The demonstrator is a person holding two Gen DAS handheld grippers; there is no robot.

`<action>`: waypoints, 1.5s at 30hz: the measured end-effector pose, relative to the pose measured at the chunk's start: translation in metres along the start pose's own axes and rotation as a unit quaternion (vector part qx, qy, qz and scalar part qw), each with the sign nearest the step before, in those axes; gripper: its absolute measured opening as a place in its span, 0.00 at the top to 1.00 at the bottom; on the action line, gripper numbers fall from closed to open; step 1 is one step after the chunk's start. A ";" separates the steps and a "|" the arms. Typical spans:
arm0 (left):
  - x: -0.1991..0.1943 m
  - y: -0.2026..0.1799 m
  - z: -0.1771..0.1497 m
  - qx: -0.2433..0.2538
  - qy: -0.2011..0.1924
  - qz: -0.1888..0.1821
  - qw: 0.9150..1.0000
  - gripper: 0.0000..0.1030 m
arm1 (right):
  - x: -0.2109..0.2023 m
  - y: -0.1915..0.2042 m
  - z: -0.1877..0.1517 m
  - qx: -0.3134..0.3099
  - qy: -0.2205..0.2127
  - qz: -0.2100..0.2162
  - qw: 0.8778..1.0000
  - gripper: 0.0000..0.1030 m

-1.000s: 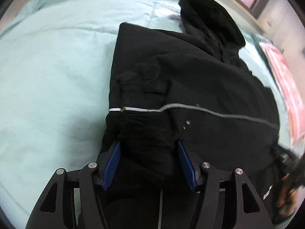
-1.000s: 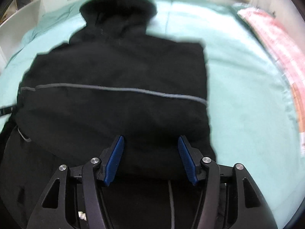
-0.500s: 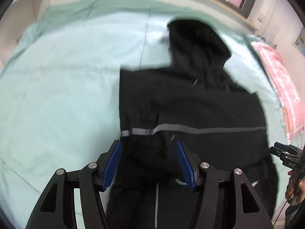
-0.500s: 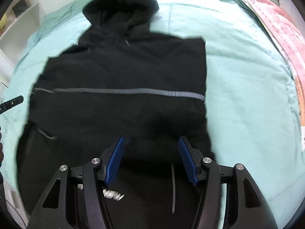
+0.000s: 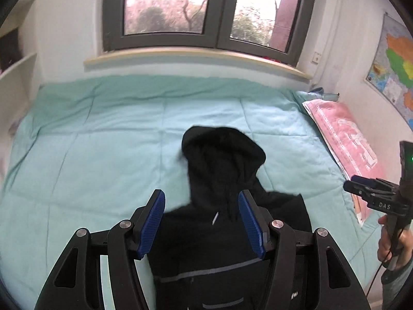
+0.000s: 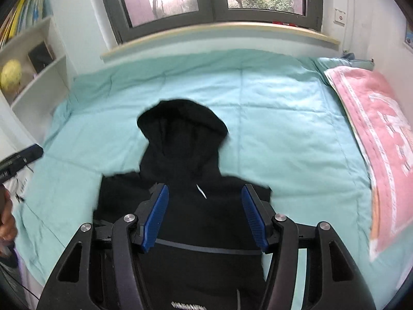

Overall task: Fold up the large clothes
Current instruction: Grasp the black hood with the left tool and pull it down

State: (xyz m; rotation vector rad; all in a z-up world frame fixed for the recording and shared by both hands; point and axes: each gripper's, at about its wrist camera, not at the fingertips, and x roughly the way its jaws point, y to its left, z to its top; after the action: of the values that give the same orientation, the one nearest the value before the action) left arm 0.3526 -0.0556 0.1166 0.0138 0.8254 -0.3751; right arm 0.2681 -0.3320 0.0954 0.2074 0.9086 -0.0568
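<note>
- The black hooded jacket (image 6: 191,201) lies flat on the bed (image 6: 284,129), its hood (image 6: 180,126) pointing toward the window-side edge and its body reaching the near edge.
- The jacket's lower part is cut off at the bottom of both views, hidden behind the gripper frames, so its hem and sleeves cannot be made out.
- A thin grey stripe (image 5: 206,271) crosses the jacket's body; in the right wrist view most of it sits behind the fingers.
- White lettering (image 6: 187,304) shows near the bottom of the jacket, upside down and too blurred to read.
- The left gripper (image 5: 201,222) hangs above the jacket with its blue-padded fingers (image 5: 152,222) spread apart, nothing between them.
- The right gripper (image 6: 205,213) is likewise above the jacket, fingers (image 6: 156,214) wide apart and empty.
- In the left wrist view the right gripper appears at the right border, partly cut off, with "DAS" printed on its side.
- A pink patterned towel (image 6: 374,139) lies along the bed's right edge; its white pattern is not legible.
- A coloured map (image 5: 395,69) hangs on the right wall, its text too small to read.
</note>
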 end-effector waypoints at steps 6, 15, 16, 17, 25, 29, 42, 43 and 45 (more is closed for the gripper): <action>0.103 0.005 0.041 0.015 0.043 0.028 0.999 0.41 | 0.077 -0.005 0.052 0.021 0.013 -0.002 1.000 0.40; 0.260 0.029 0.058 0.000 0.097 0.039 0.995 0.41 | 0.212 -0.018 0.085 0.003 0.041 -0.022 0.999 0.40; 0.274 0.030 0.059 0.002 0.106 0.041 0.994 0.41 | 0.223 -0.018 0.087 -0.002 0.042 -0.025 0.999 0.40; 0.286 0.032 0.059 0.005 0.114 0.043 0.993 0.41 | 0.236 -0.019 0.090 -0.009 0.044 -0.027 0.999 0.40; 0.361 0.049 0.071 -0.014 0.130 0.068 0.989 0.91 | 0.351 -0.023 0.098 -0.042 0.134 -0.039 0.989 0.44; 0.320 0.061 0.085 -0.050 0.063 -0.031 0.996 0.91 | 0.319 -0.044 0.124 0.015 0.035 -0.086 0.996 0.91; 0.406 0.079 -0.005 -0.010 0.224 -0.031 0.974 0.85 | 0.385 -0.103 0.044 0.074 0.161 0.021 0.984 0.83; 0.399 0.081 -0.002 -0.017 0.219 -0.036 0.975 0.85 | 0.383 -0.103 0.044 0.071 0.159 0.023 0.984 0.80; 0.379 0.081 0.005 -0.010 0.198 -0.043 0.979 0.80 | 0.371 -0.101 0.051 0.054 0.159 0.023 0.986 0.75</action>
State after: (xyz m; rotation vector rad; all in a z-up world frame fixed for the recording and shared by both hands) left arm 0.6162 -0.1017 -0.1632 0.0361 1.2259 -0.4526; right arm 0.5222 -0.4270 -0.1820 0.3446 1.2198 -0.0305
